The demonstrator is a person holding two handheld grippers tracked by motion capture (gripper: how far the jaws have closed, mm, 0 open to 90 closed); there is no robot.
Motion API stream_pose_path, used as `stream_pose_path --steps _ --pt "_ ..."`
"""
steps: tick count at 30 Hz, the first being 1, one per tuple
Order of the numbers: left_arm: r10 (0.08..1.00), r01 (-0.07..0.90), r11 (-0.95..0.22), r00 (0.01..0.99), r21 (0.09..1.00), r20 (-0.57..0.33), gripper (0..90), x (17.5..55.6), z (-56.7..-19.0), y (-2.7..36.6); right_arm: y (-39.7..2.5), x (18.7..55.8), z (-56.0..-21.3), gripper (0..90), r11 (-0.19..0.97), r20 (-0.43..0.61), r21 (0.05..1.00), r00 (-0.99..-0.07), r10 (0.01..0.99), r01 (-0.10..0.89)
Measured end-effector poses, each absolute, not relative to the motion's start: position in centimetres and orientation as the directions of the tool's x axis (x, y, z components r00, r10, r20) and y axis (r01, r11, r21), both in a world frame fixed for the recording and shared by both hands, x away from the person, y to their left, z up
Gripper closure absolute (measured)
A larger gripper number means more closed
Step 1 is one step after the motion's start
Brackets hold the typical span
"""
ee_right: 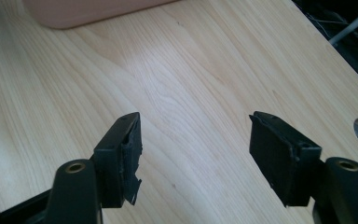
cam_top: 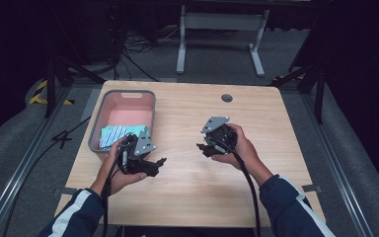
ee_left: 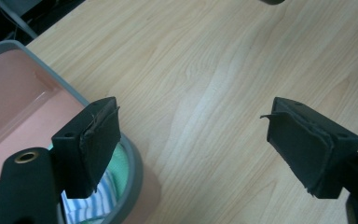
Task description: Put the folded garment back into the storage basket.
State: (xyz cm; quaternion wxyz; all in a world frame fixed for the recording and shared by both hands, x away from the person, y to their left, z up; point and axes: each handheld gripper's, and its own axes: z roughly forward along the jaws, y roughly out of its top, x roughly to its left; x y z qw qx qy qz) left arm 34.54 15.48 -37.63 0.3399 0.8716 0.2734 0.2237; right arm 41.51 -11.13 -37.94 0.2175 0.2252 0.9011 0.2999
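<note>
Left tool (ee_left: pixel 193 140) jaws apart; basin (ee_left: pixel 135 163) beside, holding striped cloth (ee_left: pixel 91 205).

Both over the counter (cam_top: pixel 192 123): left tongs (cam_top: pixel 159 163) near its left front, right tongs (cam_top: pixel 201 147) just right of them, tips facing. Bin (cam_top: pixel 150 106) on the counter left of and behind the left tongs, folded cloths (cam_top: pixel 113 136) lying in its near end. Cable hole (cam_top: pixel 227 98) behind the right tongs, toward the far edge.
</note>
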Motion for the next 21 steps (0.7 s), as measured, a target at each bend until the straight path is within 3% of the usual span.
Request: stream_pose_path --steps 21 --pt "0.557 0.29 -0.676 0.803 0.677 0.212 17.2 33.3 -41.4 12.5 -17.2 38.6 -40.0 28.2 0.704 -0.257 0.632 -0.77 0.584 0.323"
